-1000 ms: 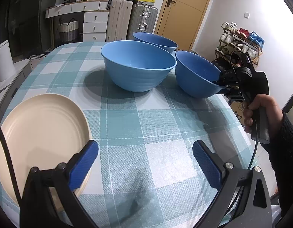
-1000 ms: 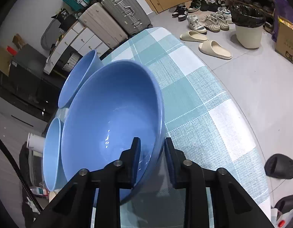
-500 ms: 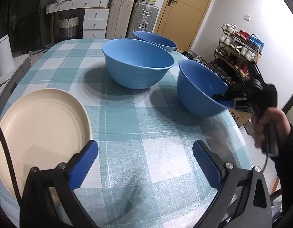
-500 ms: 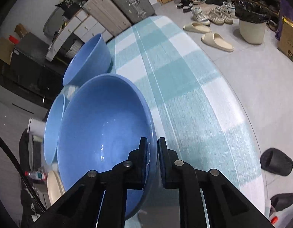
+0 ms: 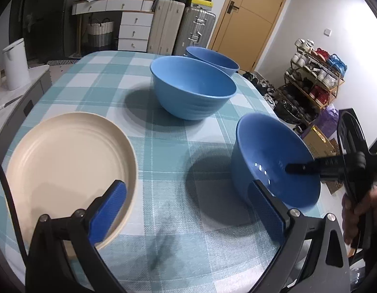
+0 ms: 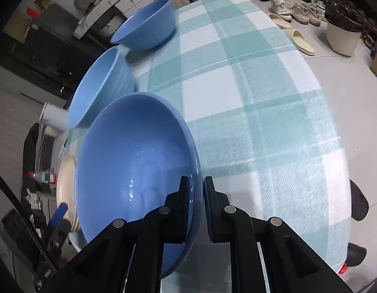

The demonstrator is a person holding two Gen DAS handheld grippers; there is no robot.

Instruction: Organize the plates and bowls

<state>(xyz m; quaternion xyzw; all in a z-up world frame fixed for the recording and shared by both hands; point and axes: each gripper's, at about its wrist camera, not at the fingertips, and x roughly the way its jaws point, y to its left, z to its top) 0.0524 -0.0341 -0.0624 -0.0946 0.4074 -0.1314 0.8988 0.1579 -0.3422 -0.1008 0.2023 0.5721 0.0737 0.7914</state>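
Note:
My right gripper is shut on the rim of a blue bowl and holds it tilted above the checked table; the same bowl shows at the right in the left wrist view. My left gripper is open and empty, low over the table's near edge. A cream plate lies at the near left, under my left finger. A large blue bowl stands mid-table, and a third blue bowl behind it.
The table's right edge drops to a floor with slippers and a white bin. A shoe rack stands at the right. A white kettle sits on a counter at the left. Suitcases stand behind the table.
My right gripper has carried the held blue bowl away from the other two bowls, toward the near right of the table. My left gripper stays open and has pulled back slightly.

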